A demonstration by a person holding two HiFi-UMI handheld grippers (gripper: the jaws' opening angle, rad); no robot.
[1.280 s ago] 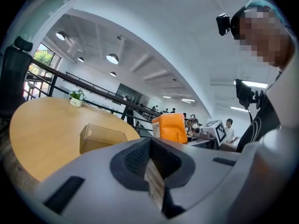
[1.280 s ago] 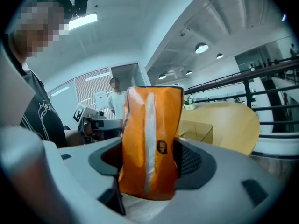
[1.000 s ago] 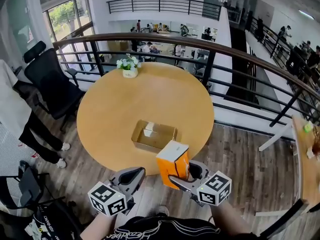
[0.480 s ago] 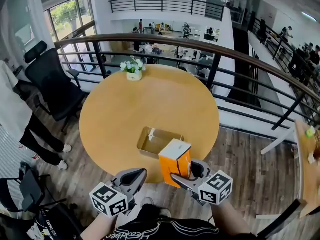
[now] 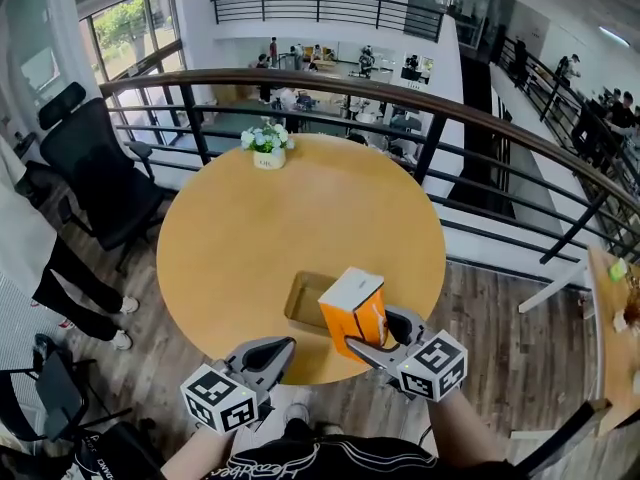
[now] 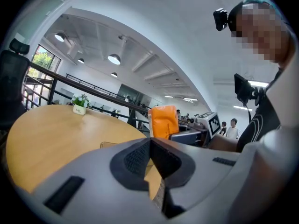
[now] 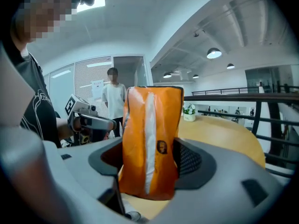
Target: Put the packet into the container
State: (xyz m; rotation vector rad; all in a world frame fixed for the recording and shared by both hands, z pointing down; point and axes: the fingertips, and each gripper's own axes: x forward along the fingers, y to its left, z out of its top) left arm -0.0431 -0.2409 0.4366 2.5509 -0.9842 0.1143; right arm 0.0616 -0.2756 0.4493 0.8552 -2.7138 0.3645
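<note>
While the left gripper (image 5: pixel 286 344) sits clenched and empty, the right gripper (image 5: pixel 368 334) grasps the packet (image 5: pixel 350 306)

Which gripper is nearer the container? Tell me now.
Right. The right gripper, shut on the orange packet, hangs by the container's right side; the left gripper, shut and empty, sits farther back by the table's near edge.

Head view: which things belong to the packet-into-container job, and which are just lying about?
Job: orange packet, clamped in the right tongs; open container on the round table.
Lying about: flower pot; black office chair; left tongs, shut and empty.
</note>
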